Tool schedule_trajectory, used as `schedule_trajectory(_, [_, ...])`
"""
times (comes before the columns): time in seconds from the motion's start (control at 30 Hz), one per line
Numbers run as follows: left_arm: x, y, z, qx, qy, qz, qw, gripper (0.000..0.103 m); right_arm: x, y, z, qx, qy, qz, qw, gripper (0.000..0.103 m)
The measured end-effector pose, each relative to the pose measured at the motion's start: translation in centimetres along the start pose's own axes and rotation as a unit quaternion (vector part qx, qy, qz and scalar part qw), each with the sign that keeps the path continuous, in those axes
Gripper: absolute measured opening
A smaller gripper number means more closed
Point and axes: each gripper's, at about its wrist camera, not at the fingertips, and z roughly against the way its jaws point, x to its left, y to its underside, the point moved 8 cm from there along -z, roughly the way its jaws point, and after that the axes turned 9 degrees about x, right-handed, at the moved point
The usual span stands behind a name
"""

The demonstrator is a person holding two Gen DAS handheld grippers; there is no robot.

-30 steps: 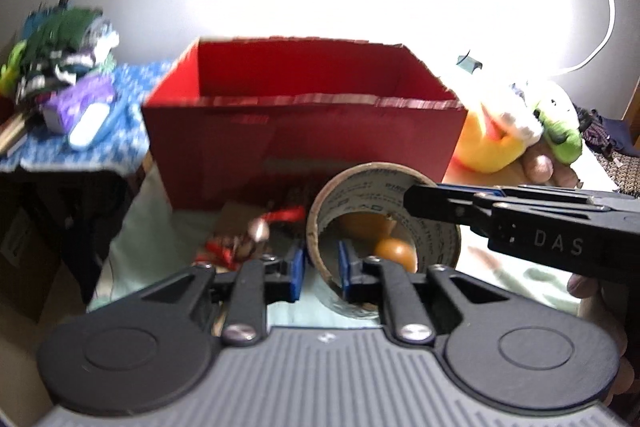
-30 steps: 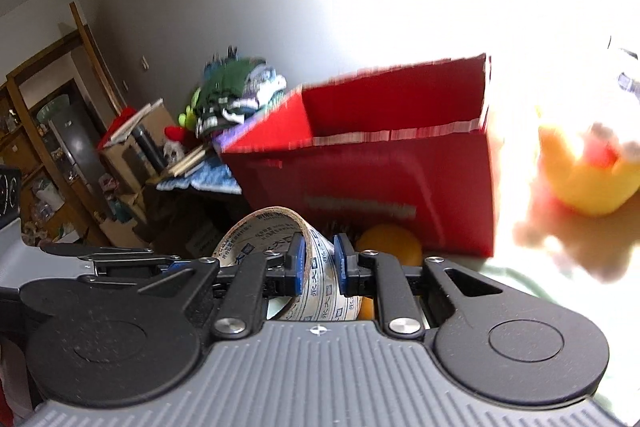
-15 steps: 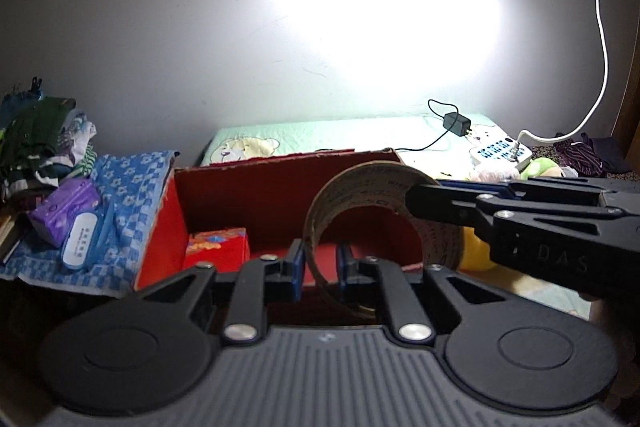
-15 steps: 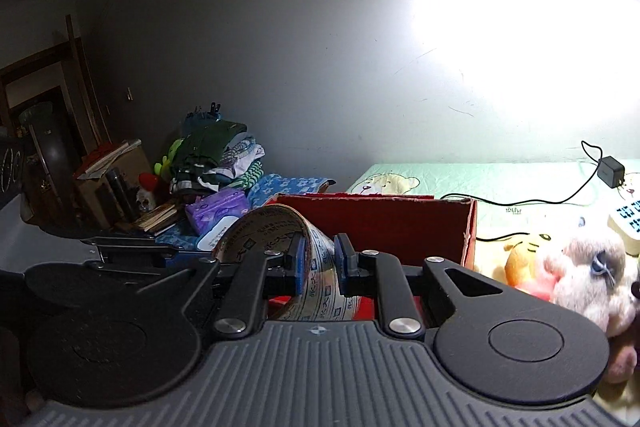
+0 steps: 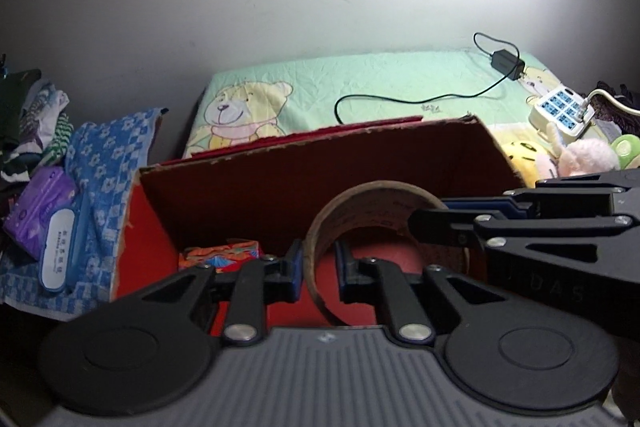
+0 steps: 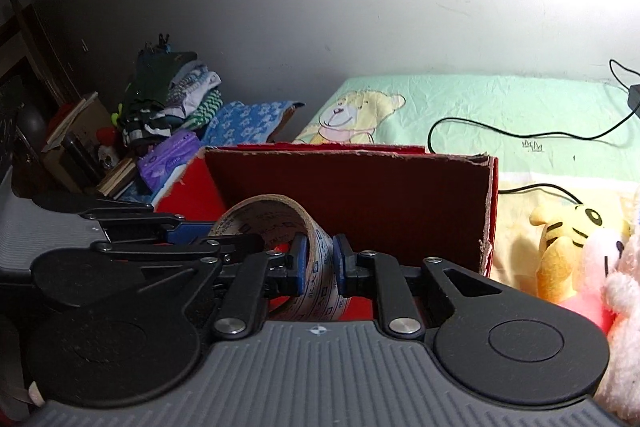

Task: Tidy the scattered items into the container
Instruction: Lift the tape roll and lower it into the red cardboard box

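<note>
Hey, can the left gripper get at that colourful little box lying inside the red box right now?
Probably not as things stand. The left gripper is shut on the tape roll, which the right gripper also clamps. The colourful box lies uncovered in the red box, but the roll must be released first.

A pale green bedsheet (image 5: 400, 79) printed with a cartoon bear (image 5: 240, 115) covers the bed along the grey wall. A black charger (image 5: 508, 65) lies on it, its thin cable curling across the cloth, just beside a white power strip (image 5: 560, 109). Plush toys (image 6: 568, 247) crowd the right side. To the left, a blue patterned cloth (image 5: 104, 155) carries a purple tissue pack (image 5: 36, 211), with a heap of folded clothes (image 6: 168, 99) behind it.
</note>
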Motion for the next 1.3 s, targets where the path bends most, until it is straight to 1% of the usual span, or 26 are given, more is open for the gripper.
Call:
schedule_trajectory(0.13, [0.2,-0.2,-3.3,0.043,-0.001,-0.009,0.999,0.01,-1.3,-0.3,-2.4,0.04,0.01,-0.007,0.999,0.014])
schedule_trajectory(0.2, [0.3,-0.1,-4.5,0.064,-0.004,-0.012,0.9979,0.01,-1.4,-0.4,-2.9,0.06,0.009,-0.012,0.998,0.014])
schedule_trajectory(0.27, [0.4,-0.3,-5.4,0.077,-0.006,-0.017,0.9968,0.011,-1.6,-0.6,-3.2,0.073,0.022,-0.011,0.997,0.011])
schedule_trajectory(0.37, [0.4,-0.7,-6.4,0.092,-0.001,-0.017,0.9956,0.011,-2.3,-0.6,-3.5,0.09,0.033,-0.016,0.995,0.01])
schedule_trajectory(0.5, [0.0,-0.9,-7.3,0.115,0.015,-0.016,0.9931,0.012,-2.8,-0.8,-3.6,0.092,0.047,-0.011,0.995,0.01])
schedule_trajectory(0.57, [0.0,-0.8,-7.6,0.125,0.018,-0.015,0.9918,0.016,-2.8,-0.7,-3.5,0.089,0.052,-0.01,0.995,0.01])
schedule_trajectory(0.63, [0.1,-0.5,-7.9,0.139,0.026,-0.011,0.9899,0.022,-2.8,-0.8,-3.6,0.085,0.056,-0.009,0.995,0.011])
schedule_trajectory(0.67, [0.1,-0.4,-8.0,0.145,0.031,-0.01,0.9889,0.023,-2.8,-0.9,-3.5,0.081,0.057,-0.009,0.995,0.011])
schedule_trajectory(0.73, [0.1,-0.2,-8.0,0.148,0.038,-0.008,0.9882,0.023,-2.9,-1.0,-3.4,0.072,0.056,-0.011,0.996,0.011])
schedule_trajectory(0.8, [0.1,-0.1,-8.0,0.149,0.037,-0.01,0.988,0.023,-2.9,-1.1,-3.4,0.069,0.055,-0.014,0.996,0.011])
schedule_trajectory(0.87, [0.0,0.0,-8.1,0.157,0.042,-0.008,0.9867,0.024,-2.9,-1.1,-3.4,0.069,0.057,-0.014,0.996,0.011])
schedule_trajectory(0.9, [0.0,0.1,-8.2,0.161,0.045,-0.006,0.9859,0.027,-2.9,-1.1,-3.5,0.071,0.059,-0.012,0.996,0.011])
schedule_trajectory(0.93, [0.0,0.2,-8.3,0.166,0.045,-0.005,0.9852,0.03,-2.8,-1.1,-3.7,0.076,0.061,-0.009,0.995,0.011])
schedule_trajectory(0.97, [0.1,0.2,-8.4,0.169,0.043,-0.004,0.9847,0.03,-2.8,-1.1,-3.8,0.081,0.061,-0.007,0.995,0.011])
schedule_trajectory(1.1, [0.2,0.5,-8.5,0.174,0.042,0.0,0.9839,0.032,-2.7,-1.1,-4.1,0.085,0.062,-0.006,0.994,0.011])
schedule_trajectory(1.23, [0.2,0.5,-8.7,0.176,0.035,0.0,0.9838,0.035,-2.6,-1.0,-4.1,0.087,0.06,-0.003,0.994,0.011])
schedule_trajectory(1.3, [0.3,0.5,-8.7,0.177,0.028,0.001,0.9838,0.035,-2.5,-1.0,-4.1,0.087,0.058,-0.002,0.995,0.012])
